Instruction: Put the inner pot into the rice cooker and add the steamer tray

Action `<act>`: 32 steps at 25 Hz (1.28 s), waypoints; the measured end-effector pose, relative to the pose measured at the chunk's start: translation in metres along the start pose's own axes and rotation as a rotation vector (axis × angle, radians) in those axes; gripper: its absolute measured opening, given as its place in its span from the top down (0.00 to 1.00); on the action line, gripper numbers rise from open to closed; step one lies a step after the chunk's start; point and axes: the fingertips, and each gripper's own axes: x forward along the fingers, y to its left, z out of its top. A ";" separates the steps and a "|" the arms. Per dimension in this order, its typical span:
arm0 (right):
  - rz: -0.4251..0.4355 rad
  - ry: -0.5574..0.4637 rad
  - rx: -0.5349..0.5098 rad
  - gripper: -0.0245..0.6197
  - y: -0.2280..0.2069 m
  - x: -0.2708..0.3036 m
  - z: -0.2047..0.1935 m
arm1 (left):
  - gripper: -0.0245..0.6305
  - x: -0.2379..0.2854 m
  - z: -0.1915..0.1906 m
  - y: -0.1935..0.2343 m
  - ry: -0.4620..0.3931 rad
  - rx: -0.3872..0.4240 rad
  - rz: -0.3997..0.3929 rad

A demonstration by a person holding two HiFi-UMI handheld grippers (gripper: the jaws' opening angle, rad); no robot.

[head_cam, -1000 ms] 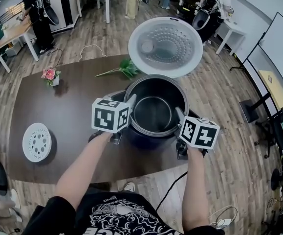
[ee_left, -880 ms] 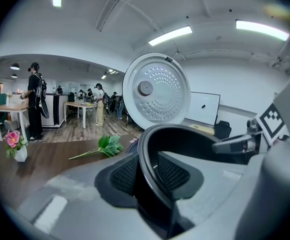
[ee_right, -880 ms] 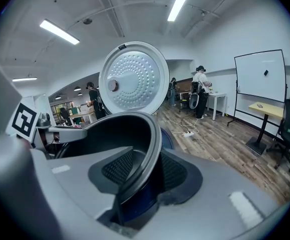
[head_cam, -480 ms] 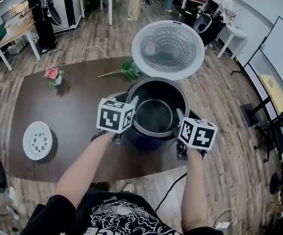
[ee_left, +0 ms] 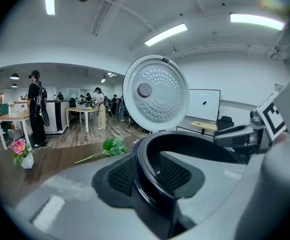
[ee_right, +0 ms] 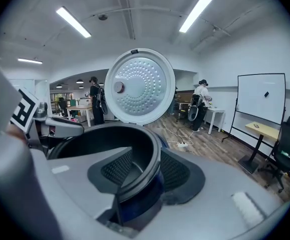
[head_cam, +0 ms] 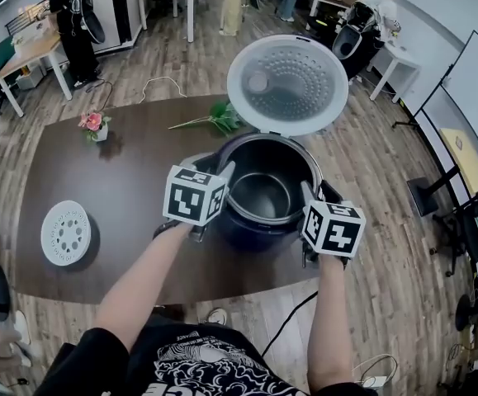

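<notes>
The dark inner pot (head_cam: 263,195) sits in the mouth of the dark blue rice cooker (head_cam: 247,234), whose white lid (head_cam: 286,83) stands open behind it. My left gripper (head_cam: 224,174) is shut on the pot's left rim, which runs between its pads in the left gripper view (ee_left: 146,176). On the opposite rim my right gripper (head_cam: 307,193) is shut too, one pad inside the wall and one outside (ee_right: 143,173). The white round steamer tray (head_cam: 65,233) lies flat at the table's left end, far from both grippers.
The cooker stands near the front edge of a long brown table (head_cam: 123,180). A pink flower in a small vase (head_cam: 94,124) and a green leafy sprig (head_cam: 218,118) lie toward the back. People, desks and a whiteboard stand around the room.
The pot and both grippers stay at the cooker's mouth. The right gripper's marker cube has rolled a little. The steamer tray has not moved.
</notes>
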 end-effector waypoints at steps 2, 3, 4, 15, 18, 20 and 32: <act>0.023 -0.031 0.002 0.70 0.006 -0.004 0.010 | 0.75 -0.006 0.004 0.002 -0.012 0.005 0.005; 0.039 -0.047 0.001 0.70 0.011 -0.006 0.016 | 0.75 -0.010 0.007 0.005 -0.020 0.008 0.010; 0.055 -0.060 -0.002 0.70 0.017 -0.007 0.021 | 0.75 -0.014 0.010 0.008 -0.028 0.009 0.017; 0.265 -0.125 -0.118 0.67 0.113 0.002 0.068 | 0.70 -0.083 0.018 0.077 -0.115 -0.044 0.153; 0.328 -0.131 -0.139 0.65 0.146 0.006 0.074 | 0.68 -0.107 0.012 0.102 -0.126 -0.069 0.206; 0.366 -0.132 -0.155 0.64 0.169 0.010 0.078 | 0.67 -0.127 0.008 0.120 -0.133 -0.085 0.246; 0.505 -0.153 -0.234 0.57 0.299 0.009 0.089 | 0.62 -0.239 -0.032 0.214 -0.176 -0.187 0.403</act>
